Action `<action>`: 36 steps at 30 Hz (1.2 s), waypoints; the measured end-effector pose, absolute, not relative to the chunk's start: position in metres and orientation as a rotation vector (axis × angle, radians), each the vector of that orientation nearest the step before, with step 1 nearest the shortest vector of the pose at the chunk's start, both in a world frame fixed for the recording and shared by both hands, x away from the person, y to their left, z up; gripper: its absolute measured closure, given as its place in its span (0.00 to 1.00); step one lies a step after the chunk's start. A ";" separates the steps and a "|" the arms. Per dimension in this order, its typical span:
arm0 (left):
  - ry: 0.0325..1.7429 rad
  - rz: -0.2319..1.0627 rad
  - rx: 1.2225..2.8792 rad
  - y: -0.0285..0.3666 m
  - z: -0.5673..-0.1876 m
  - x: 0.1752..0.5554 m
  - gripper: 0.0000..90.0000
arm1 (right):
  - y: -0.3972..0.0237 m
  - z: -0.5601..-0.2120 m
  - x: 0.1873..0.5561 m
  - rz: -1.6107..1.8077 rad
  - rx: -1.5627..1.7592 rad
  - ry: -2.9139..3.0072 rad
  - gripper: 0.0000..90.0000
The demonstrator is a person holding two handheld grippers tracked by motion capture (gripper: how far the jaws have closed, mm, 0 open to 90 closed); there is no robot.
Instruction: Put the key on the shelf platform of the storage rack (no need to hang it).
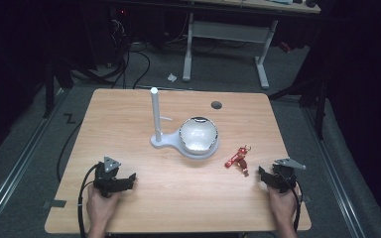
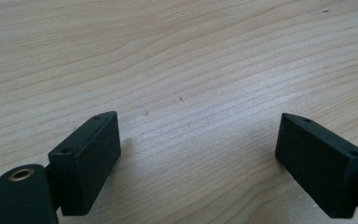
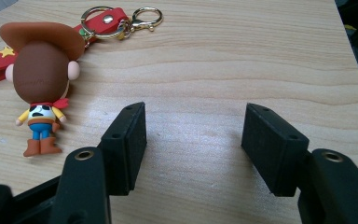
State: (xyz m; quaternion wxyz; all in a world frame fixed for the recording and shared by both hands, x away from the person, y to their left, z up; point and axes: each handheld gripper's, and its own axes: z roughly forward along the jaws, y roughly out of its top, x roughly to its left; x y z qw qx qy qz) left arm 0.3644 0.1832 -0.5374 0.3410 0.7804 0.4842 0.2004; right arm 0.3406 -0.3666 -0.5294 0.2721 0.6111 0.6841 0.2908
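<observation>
A white stand with an upright post (image 1: 155, 115) and a white bowl (image 1: 198, 135) on its base sits mid-table. A keychain with a red strap (image 1: 236, 157) lies right of it. In the right gripper view its cowboy figure (image 3: 41, 84) lies flat at upper left, with the gold ring and clasp (image 3: 121, 21) above it. My right gripper (image 3: 193, 140) is open over bare wood, just right of the figure; it rests near the table's right front (image 1: 268, 176). My left gripper (image 2: 198, 158) is open over bare wood, at the left front (image 1: 124, 182).
The wooden table (image 1: 129, 114) has a dark round hole (image 1: 217, 105) near its far edge. Beyond the table stand a white desk frame (image 1: 228, 34) and cables on the grey floor. A hand holds each gripper at the near edge.
</observation>
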 end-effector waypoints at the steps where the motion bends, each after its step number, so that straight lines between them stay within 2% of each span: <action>1: 1.260 0.521 2.030 0.183 -0.537 0.364 0.16 | -0.367 -0.529 0.341 0.783 1.645 1.842 0.45; 19: 1.257 0.519 2.031 0.183 -0.537 0.364 0.16 | -0.367 -0.529 0.341 0.785 1.641 1.847 0.44; 27: 1.257 0.520 2.030 0.183 -0.537 0.364 0.16 | -0.368 -0.527 0.341 0.776 1.646 1.871 0.50; 36: 1.257 0.520 2.030 0.183 -0.537 0.364 0.16 | -0.365 -0.519 0.333 0.845 1.621 1.903 0.51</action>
